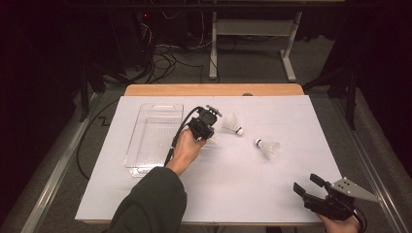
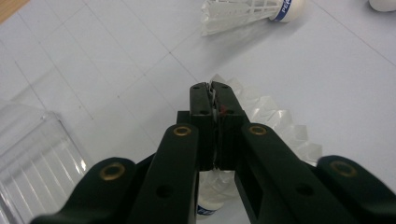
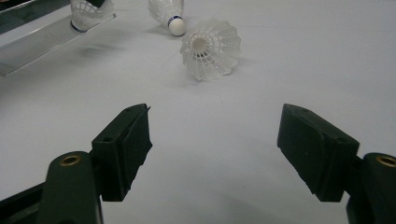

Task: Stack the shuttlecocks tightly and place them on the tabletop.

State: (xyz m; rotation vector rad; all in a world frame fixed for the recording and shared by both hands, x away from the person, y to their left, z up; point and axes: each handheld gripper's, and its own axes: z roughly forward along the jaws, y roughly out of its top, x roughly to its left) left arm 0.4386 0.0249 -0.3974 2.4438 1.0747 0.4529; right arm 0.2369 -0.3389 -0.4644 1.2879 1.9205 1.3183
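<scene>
Gripping a white shuttlecock (image 2: 275,126) by the edge of its feather skirt, your left gripper (image 2: 212,100) has its fingers pressed together on the thin plastic, with the skirt fanning out to the 3 o'clock side of the fingers in the left gripper view and the cork end with its blue band low down beneath them. On the high view that left gripper (image 1: 204,127) sits just off the 3 o'clock side of the clear plastic bin (image 1: 145,145), which stands at about 9 o'clock on the white table (image 1: 228,194). A second shuttlecock (image 1: 233,124) lies on its side just beside the gripper, toward 2 o'clock from it, and a third shuttlecock (image 1: 267,148) lies further out toward 3 o'clock, apart from the second.

Your right gripper (image 1: 307,187) rests near the table's 5 o'clock corner, well apart from all three shuttlecocks. Its fingers (image 3: 123,149) stand wide apart with nothing between them, only bare table, and the third shuttlecock lies ahead of them at about 12 o'clock in the right gripper view.
</scene>
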